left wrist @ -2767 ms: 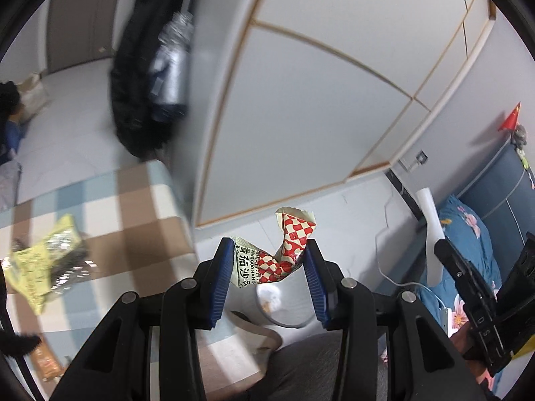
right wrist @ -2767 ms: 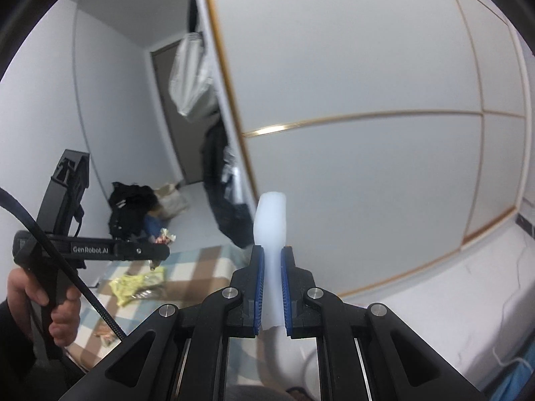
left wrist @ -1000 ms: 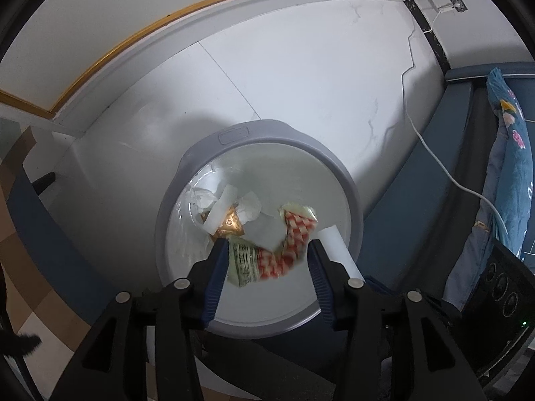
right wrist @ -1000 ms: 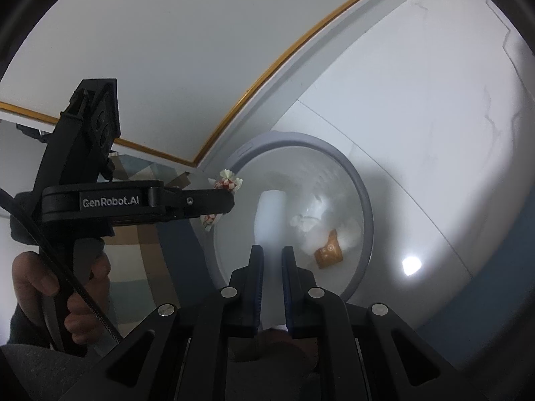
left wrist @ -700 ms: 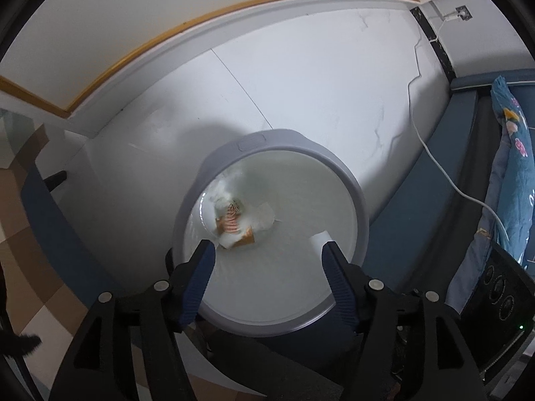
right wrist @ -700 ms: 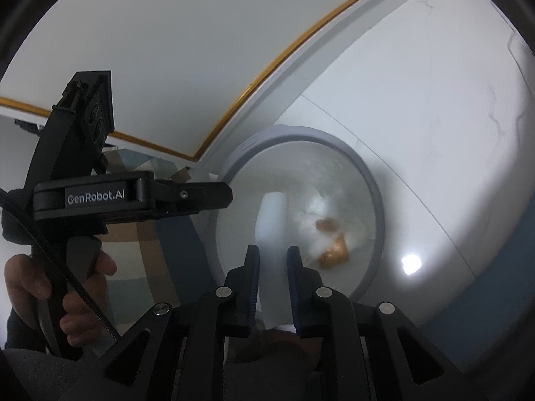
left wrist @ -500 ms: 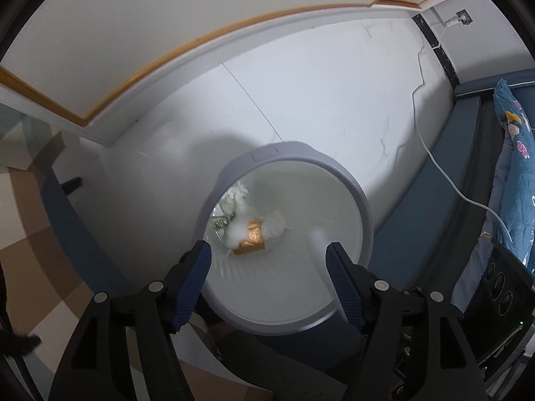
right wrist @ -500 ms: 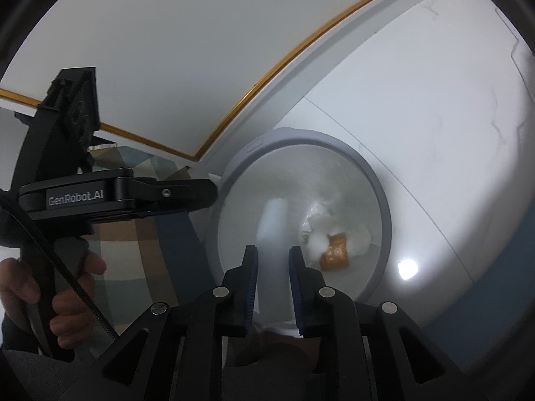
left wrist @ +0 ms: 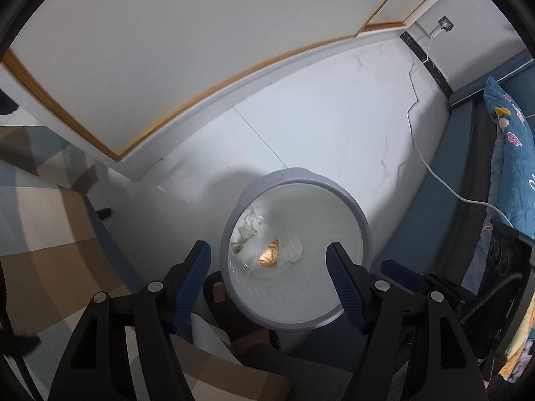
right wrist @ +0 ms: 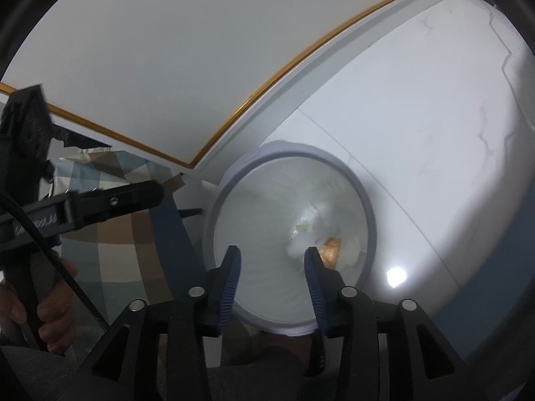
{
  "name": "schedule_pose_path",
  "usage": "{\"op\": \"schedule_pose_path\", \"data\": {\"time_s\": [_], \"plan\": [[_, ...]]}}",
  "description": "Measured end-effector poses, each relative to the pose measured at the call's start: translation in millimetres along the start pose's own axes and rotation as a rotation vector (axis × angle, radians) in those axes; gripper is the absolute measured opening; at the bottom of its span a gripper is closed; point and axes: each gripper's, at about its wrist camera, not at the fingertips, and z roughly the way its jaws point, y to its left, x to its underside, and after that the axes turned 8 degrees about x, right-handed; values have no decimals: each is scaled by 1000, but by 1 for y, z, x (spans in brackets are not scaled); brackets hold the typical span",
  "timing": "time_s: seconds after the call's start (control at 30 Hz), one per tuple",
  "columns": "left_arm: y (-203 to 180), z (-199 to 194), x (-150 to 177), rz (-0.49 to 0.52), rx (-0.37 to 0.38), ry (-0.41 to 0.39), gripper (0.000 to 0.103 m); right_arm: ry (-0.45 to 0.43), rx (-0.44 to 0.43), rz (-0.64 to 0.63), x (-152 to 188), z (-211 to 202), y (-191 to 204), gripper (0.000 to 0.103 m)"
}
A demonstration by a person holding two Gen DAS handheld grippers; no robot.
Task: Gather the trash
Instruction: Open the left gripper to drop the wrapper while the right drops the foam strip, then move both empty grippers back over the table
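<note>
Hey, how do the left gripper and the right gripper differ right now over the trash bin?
The left gripper stands wider open than the right gripper, whose jaws have just been opening. The left gripper frames nearly the whole mouth of the trash bin; the right gripper frames only a strip of it, beside the orange wrapper. Both are empty, have blue pads, and point down into the bin.

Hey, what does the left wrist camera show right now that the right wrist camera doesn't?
Only the left wrist view shows the white cable to a wall socket, the floral bedding and a slippered foot. Only the right wrist view shows the hand holding the left gripper. Both show the trash bin under open, empty jaws, orange wrapper inside; the right gripper has just been opening.
</note>
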Motion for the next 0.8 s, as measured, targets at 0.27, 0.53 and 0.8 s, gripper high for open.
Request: {"op": "schedule_pose_path", "data": {"time_s": [0.27, 0.53, 0.8], "plan": [[-1, -17, 10, 11, -20, -37, 70, -57, 51, 7, 6, -24, 5, 70], [-2, -52, 25, -1, -46, -149, 75, -105, 99, -36, 4, -60, 15, 77], [-2, -108, 47, -9, -91, -302, 79, -208, 136, -96, 5, -106, 41, 81]]}}
